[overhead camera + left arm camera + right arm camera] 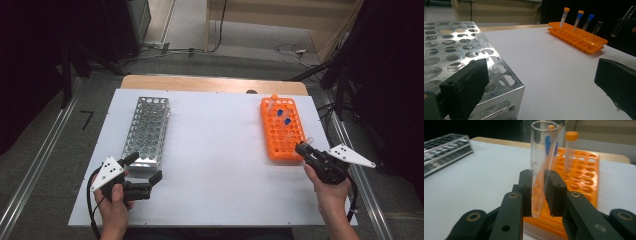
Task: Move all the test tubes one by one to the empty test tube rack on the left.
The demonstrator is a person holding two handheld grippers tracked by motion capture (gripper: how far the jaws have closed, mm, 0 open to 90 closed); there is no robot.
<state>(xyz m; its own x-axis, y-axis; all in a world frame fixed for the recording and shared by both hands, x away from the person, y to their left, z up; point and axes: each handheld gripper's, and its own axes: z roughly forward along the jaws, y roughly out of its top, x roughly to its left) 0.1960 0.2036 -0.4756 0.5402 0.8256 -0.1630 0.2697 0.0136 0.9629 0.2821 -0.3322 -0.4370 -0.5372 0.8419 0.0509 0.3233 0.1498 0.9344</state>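
At the table's right edge: right gripper (303, 147) clamped on a clear tube (541, 165), just beside the orange rack (283, 146).
Left gripper (145, 167): jaws apart, empty, at the metal rack (148, 128).

Two black two-jaw grippers are seen, the left gripper (145, 169) and the right gripper (301, 147), each topped by a grey three-cornered plate marked with dark dots. A black cable is trailed from each. Brass-ringed pivot holes are shown on the jointed black links. Forearms are bare, without sleeves.
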